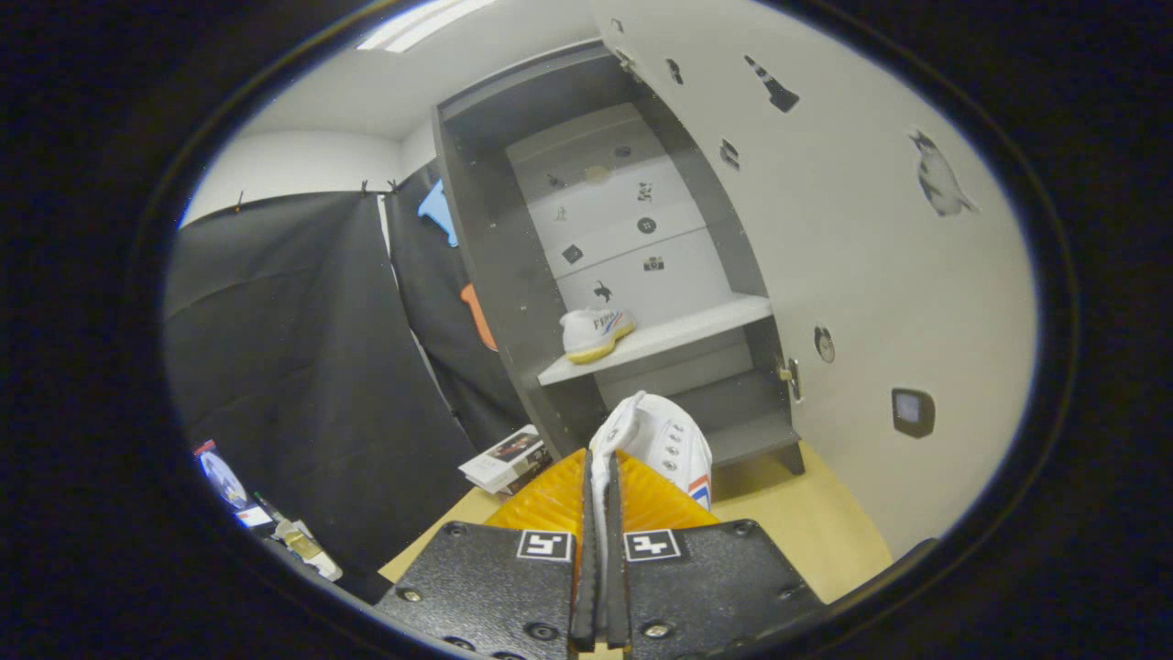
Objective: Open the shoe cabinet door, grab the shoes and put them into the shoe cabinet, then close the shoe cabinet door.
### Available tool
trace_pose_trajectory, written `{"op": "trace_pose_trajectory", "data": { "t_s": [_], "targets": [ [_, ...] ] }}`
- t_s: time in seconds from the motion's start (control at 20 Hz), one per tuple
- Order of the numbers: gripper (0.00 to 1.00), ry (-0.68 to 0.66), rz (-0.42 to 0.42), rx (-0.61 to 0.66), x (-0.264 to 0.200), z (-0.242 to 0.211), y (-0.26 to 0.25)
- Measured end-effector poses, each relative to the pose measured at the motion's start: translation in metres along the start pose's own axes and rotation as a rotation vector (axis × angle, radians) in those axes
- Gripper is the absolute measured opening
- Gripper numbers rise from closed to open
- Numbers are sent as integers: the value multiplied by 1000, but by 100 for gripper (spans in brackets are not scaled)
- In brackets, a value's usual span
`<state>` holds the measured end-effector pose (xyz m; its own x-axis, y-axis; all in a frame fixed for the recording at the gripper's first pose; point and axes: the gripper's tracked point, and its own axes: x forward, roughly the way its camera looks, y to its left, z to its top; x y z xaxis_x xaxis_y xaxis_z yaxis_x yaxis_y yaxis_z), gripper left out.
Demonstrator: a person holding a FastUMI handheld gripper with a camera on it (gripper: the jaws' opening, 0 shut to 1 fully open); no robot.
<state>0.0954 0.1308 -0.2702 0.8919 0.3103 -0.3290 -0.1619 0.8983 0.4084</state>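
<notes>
Gripper view: gripper (598,495) pinched tight on thin rim of white canvas shoe (664,445), dangling just ahead of fingers, below grey open-fronted shoe cabinet (495,275). 1 matching white sneaker (594,332) parked on pale shelf (696,325). Risky: slim grip, could slip or clip shelf edge. Open white door (871,275) alongside.

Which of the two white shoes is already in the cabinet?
The white yellow-soled shoe on the shelf; the other white shoe is pinched in the gripper.

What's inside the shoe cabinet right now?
One white shoe sits on the shelf of the shoe cabinet. The claw grips a second shoe, which hides part of the bottom.
</notes>
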Motion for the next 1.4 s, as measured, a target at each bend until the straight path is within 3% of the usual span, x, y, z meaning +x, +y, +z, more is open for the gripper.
{"op": "trace_pose_trajectory", "data": {
  "t_s": [0.35, 0.75, 1.15, 1.4],
  "targets": [
    [8, -48, -25, -5, 25, 68, 17],
    [8, -134, -131, -61, 83, 158, 10],
    [8, -149, -199, -107, 157, 214, -2],
    [8, -125, -235, -209, 215, 228, -22]
  ]
}}
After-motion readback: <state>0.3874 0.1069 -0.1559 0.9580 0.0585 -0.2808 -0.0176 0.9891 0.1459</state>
